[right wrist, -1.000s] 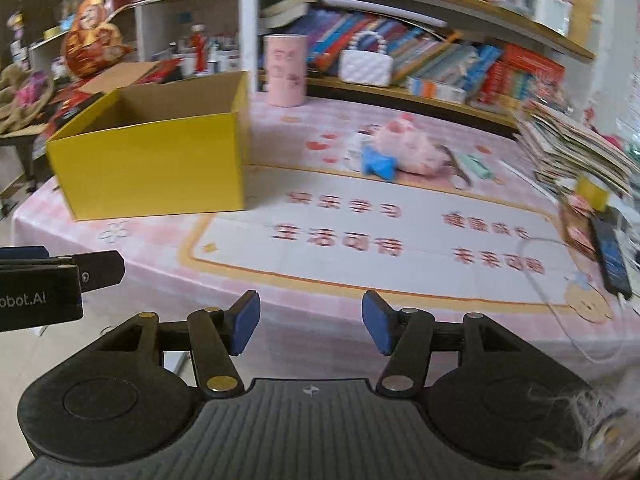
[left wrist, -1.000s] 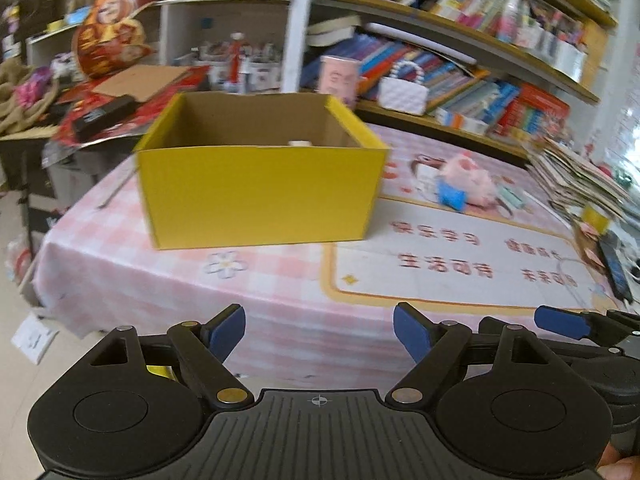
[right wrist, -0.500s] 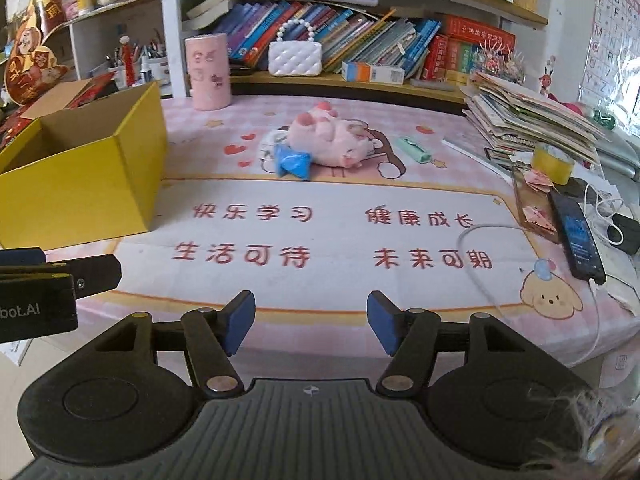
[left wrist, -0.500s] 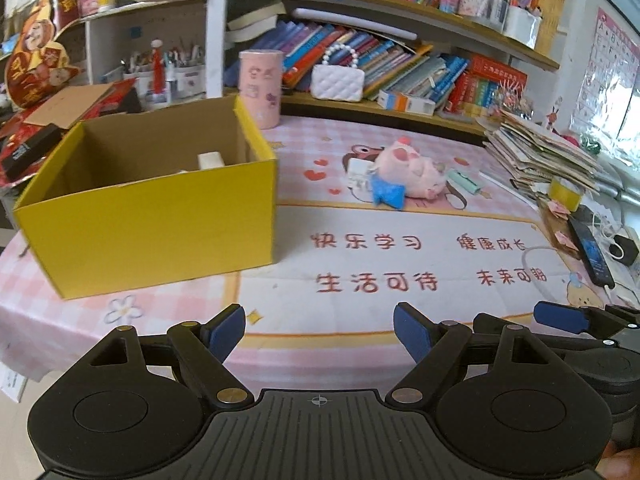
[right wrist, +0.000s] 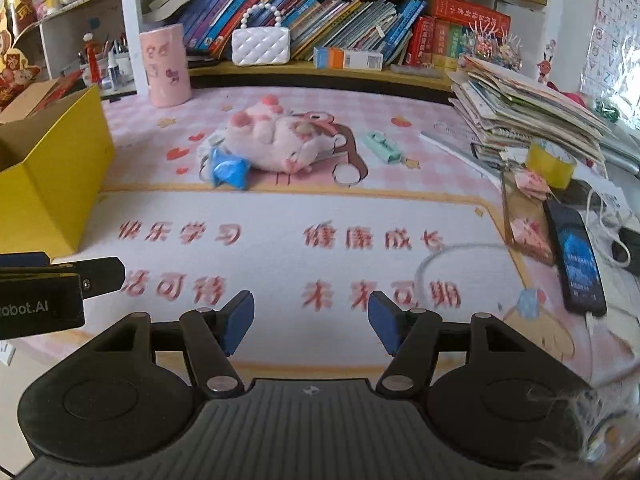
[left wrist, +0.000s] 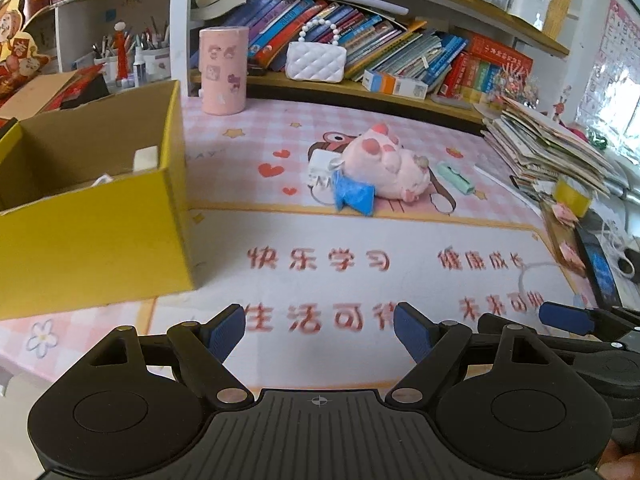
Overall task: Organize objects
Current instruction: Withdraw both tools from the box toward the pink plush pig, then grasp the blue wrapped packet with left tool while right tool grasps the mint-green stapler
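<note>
A yellow cardboard box (left wrist: 92,236) stands open at the left of the table, with small white items inside; it also shows in the right wrist view (right wrist: 52,176). A pink plush pig (left wrist: 388,170) lies mid-table beside a blue crumpled item (left wrist: 354,198), a white item (left wrist: 322,168) and a mint-green item (left wrist: 456,178). In the right wrist view the pig (right wrist: 276,140), the blue item (right wrist: 230,170) and the mint item (right wrist: 384,146) show too. My left gripper (left wrist: 319,330) is open and empty over the near table edge. My right gripper (right wrist: 310,320) is open and empty beside it.
A pink cylinder (left wrist: 223,70) and a white purse (left wrist: 316,62) stand at the back by bookshelves. A stack of papers (right wrist: 528,112), yellow tape (right wrist: 550,162), a phone (right wrist: 578,258) and a cable (right wrist: 452,254) lie at the right.
Both grippers have swung right and forward over the table. The yellow box has slid to the left of both views and the pig pile is nearer. Both stay open.
</note>
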A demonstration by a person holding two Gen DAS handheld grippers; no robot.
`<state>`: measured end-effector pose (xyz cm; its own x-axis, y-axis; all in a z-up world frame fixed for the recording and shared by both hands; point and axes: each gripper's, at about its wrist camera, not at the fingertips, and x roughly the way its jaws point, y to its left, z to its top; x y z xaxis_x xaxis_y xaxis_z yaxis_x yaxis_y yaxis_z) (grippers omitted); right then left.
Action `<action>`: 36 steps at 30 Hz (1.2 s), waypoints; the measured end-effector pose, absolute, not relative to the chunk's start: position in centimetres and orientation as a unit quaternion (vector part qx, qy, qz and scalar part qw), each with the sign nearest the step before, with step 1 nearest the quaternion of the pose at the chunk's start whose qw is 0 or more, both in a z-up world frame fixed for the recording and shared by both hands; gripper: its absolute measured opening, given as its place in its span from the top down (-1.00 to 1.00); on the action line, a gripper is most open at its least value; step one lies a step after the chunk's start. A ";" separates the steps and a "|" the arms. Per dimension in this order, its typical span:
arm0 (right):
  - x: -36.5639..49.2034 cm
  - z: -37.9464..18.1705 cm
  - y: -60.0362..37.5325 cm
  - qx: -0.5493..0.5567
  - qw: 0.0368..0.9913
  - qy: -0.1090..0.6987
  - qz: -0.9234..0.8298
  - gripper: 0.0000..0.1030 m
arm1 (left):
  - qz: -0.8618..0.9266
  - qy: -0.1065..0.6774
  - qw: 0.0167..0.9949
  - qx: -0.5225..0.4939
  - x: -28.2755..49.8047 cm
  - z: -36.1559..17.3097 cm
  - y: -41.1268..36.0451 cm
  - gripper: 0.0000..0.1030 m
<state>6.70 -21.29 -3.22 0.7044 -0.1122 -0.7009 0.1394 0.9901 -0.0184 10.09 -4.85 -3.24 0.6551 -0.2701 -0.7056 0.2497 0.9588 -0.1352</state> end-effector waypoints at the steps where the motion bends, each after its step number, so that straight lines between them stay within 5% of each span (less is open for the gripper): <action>1: 7.2 -3.2 -21.8 0.017 0.925 0.375 -0.066 -0.22 | -0.141 0.389 0.910 -0.015 10.6 -3.2 -5.2 -0.61; 30: 20.5 -3.8 -31.7 0.041 0.931 0.354 -0.076 -0.27 | -0.074 0.408 0.910 0.014 26.0 -7.2 -14.9 -0.56; 33: 21.7 -4.0 -32.4 0.040 0.933 0.350 -0.078 -0.30 | -0.072 0.413 0.907 0.019 27.0 -8.0 -15.5 -0.36; 36: 23.3 -4.4 -33.2 0.039 0.934 0.347 -0.081 -0.30 | -0.078 0.420 0.904 0.015 27.4 -8.6 -15.5 0.18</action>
